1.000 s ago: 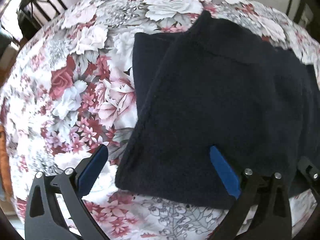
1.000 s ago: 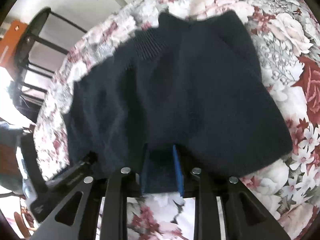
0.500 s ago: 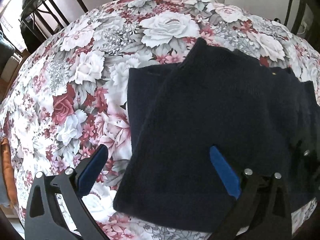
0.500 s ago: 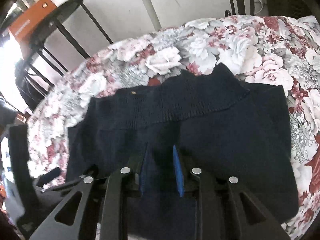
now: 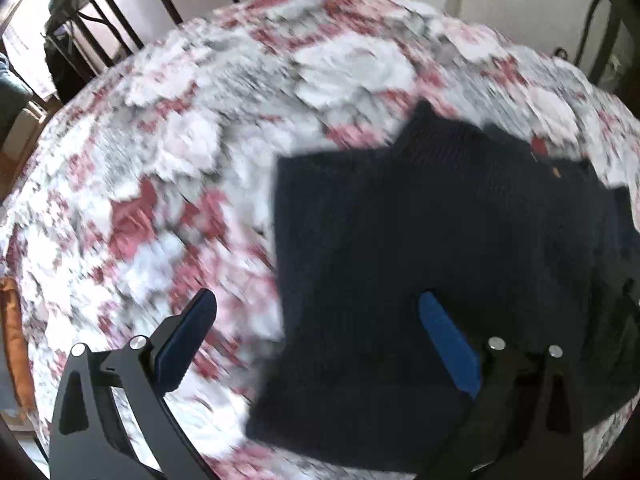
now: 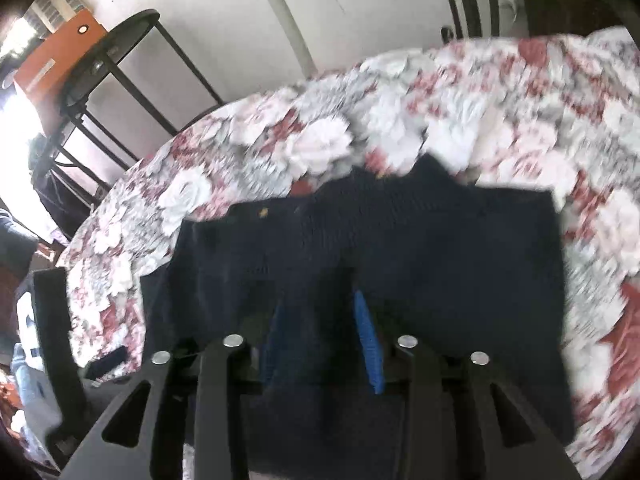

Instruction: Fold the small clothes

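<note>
A dark navy knitted garment (image 5: 440, 240) lies folded flat on the rose-patterned tablecloth (image 5: 160, 160), its ribbed collar toward the far side. My left gripper (image 5: 316, 300) hangs open and wide above the garment's left edge, one pad over the cloth, the other over the tablecloth, with nothing between them. In the right wrist view the garment (image 6: 400, 248) fills the middle. My right gripper (image 6: 318, 304) hovers over its near part and its jaws are opening. The pads stand apart and press on nothing. Both views are blurred by motion.
A black metal stand (image 6: 120, 52) with an orange box (image 6: 48, 60) on it is beyond the table's left side. Dark chair bars (image 5: 120, 20) rise behind the far edge. The left gripper's body (image 6: 52, 320) shows at the lower left of the right wrist view.
Both grippers have pulled back and up, so more tablecloth shows. The right jaws, pinched on a fold of the garment a second ago, have widened and the cloth lies flat.
</note>
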